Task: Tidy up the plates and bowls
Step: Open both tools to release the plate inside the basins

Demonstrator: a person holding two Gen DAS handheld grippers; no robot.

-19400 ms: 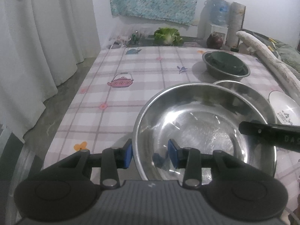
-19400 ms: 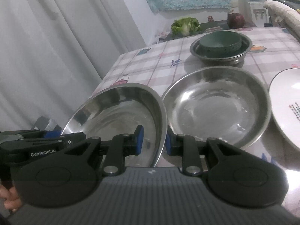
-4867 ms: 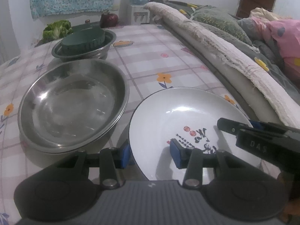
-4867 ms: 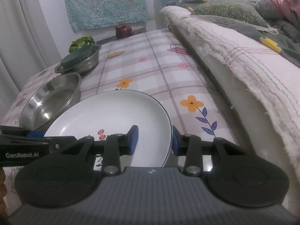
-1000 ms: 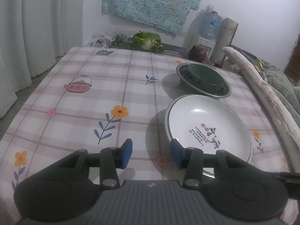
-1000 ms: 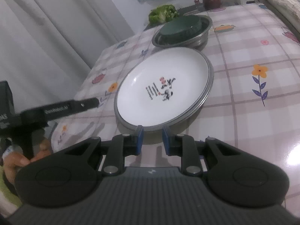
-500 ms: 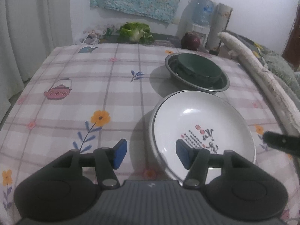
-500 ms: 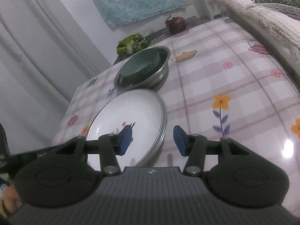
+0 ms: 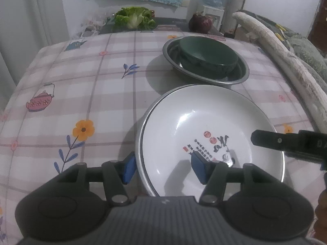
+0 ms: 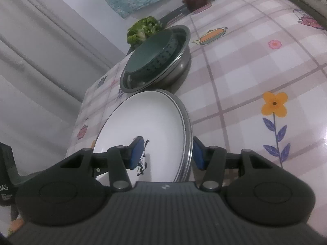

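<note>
A white plate [image 9: 204,126] with red and black print lies on top of stacked steel bowls, whose rim [image 9: 141,126] shows at its left. My left gripper [image 9: 163,168] is open and straddles the near left rim of this stack. My right gripper [image 10: 166,154] is open and straddles the stack's right rim [image 10: 187,134]; the white plate [image 10: 147,122] fills that view. Its body [image 9: 290,145] shows at the right of the left wrist view. Behind, a dark green bowl [image 9: 207,57] sits inside a smaller steel bowl [image 9: 241,75], also in the right wrist view [image 10: 151,55].
The checked flowered tablecloth [image 9: 85,85] covers the table. A green cabbage [image 9: 132,18] and a dark red round object [image 9: 200,22] sit beyond the far edge. A rolled blanket [image 9: 286,57] runs along the right side. White curtains [image 10: 40,51] hang on the left.
Both grippers have moved in on the plate stack, and each now straddles its rim, left and right. Their jaws have opened wider. The plates and bowls have not moved.
</note>
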